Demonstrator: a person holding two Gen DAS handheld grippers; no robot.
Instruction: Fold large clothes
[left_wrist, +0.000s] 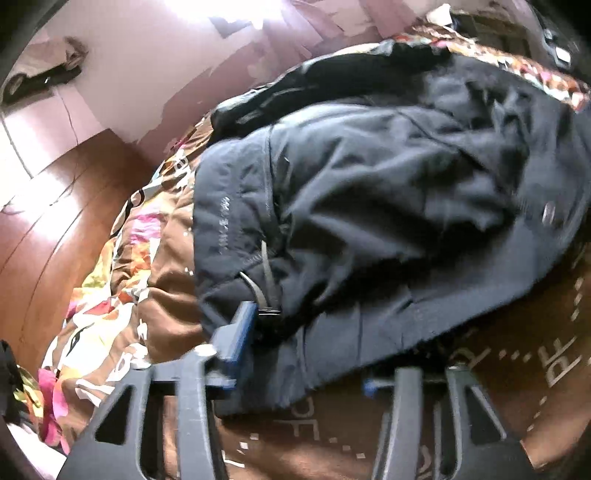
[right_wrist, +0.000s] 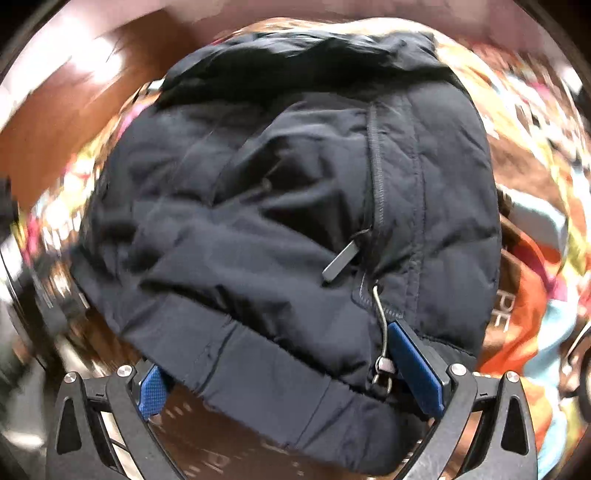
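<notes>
A bed covered by a brown quilt (left_wrist: 173, 317) printed with bright flowers and pale lettering is seen filling both wrist views, with a reddish-brown wooden floor (left_wrist: 55, 206) and a pinkish wall (left_wrist: 147, 74) visible beyond its edge. A large dark navy padded jacket (left_wrist: 388, 192) is spread in a loose, rumpled heap across the quilt, its hem lying nearest the cameras and a darker black section (left_wrist: 332, 81) bunched at the far end.

The hem is approached from two sides. In the left wrist view, the left gripper (left_wrist: 299, 354) is seen with its blue-padded fingers (left_wrist: 236, 332) set at the jacket's edge; one pad lies against the fabric beside the cord, while the other is almost wholly hidden under the cloth (whether the hem is actually pinched cannot be told from this angle).

In the right wrist view, which is blurred at its margins, the right gripper (right_wrist: 291, 373) is shown with its fingers (right_wrist: 413, 362) spread wide, the banded hem lying between the two blue pads without being clamped.

A stitched zip (right_wrist: 376, 177) is seen running down the jacket front, ending in a flat grey pull tab (right_wrist: 340, 262). Just below it, a thin grey drawcord (right_wrist: 382, 321) with a small metal toggle (right_wrist: 384, 365) is seen hanging at the hem, just beside the right-hand blue pad.
</notes>
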